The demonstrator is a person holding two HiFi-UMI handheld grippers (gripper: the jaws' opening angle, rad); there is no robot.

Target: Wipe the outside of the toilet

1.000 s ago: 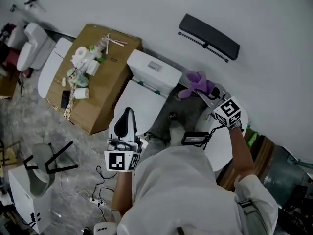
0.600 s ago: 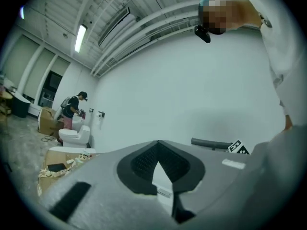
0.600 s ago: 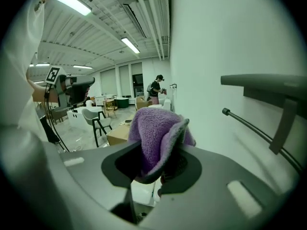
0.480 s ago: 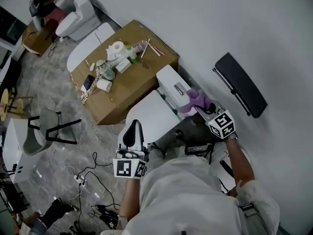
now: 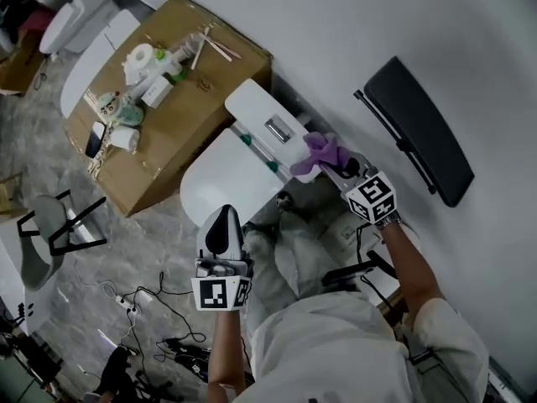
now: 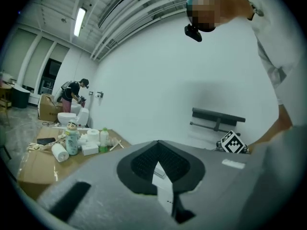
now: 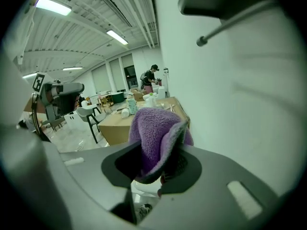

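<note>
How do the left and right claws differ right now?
The left claw holds nothing; the right claw grips the purple cloth. The left claw hangs by the lid's front edge; the right claw is at one end of the tank. Both are shut.

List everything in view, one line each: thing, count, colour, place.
toilet: one, white, centre, lid down
cloth: one, purple, by the tank's right end
cardboard box: one, brown, left of the toilet
toilet rolls: two, white, on the box
wall rack: one, black, on the wall at right
chair: one, grey, floor at far left
cables: several, dark, floor at lower left
left tongs: grey, shut, empty, near the lid's front edge
right tongs: grey, shut on the cloth
</note>
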